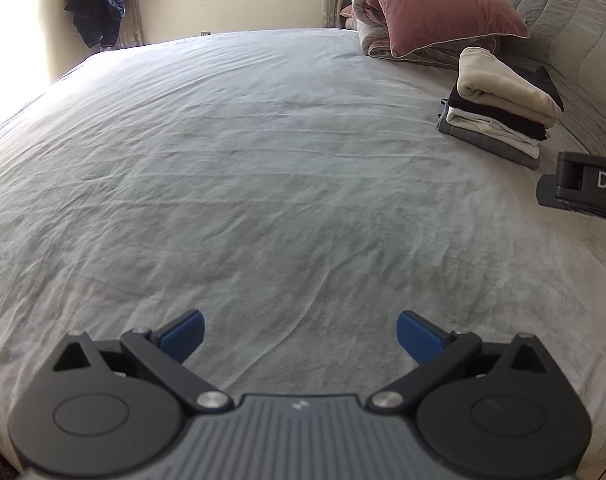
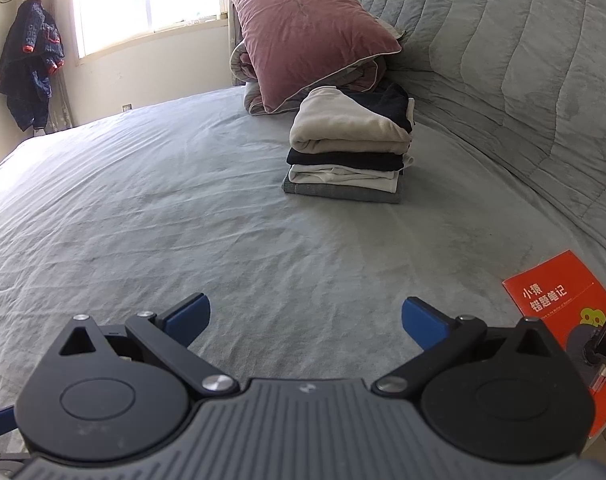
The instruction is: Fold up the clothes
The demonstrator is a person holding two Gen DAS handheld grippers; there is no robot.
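A stack of folded clothes [image 2: 349, 152] rests on the grey bedsheet [image 2: 183, 220] near the headboard: a cream garment on top, then black, white and grey ones. In the left wrist view the same stack [image 1: 499, 108] lies at the far right. My left gripper [image 1: 301, 334] hovers open over bare sheet, nothing between its blue pads. My right gripper [image 2: 306, 318] is also open and empty, well short of the stack. The body of the right gripper [image 1: 583, 188] shows at the right edge of the left wrist view.
A pink pillow [image 2: 307, 32] leans on a rolled quilt behind the stack. The quilted grey headboard [image 2: 503, 60] runs along the right. An orange booklet [image 2: 571, 320] lies at the bed's near right. Dark clothes [image 2: 31, 64] hang by the window [image 2: 143, 0].
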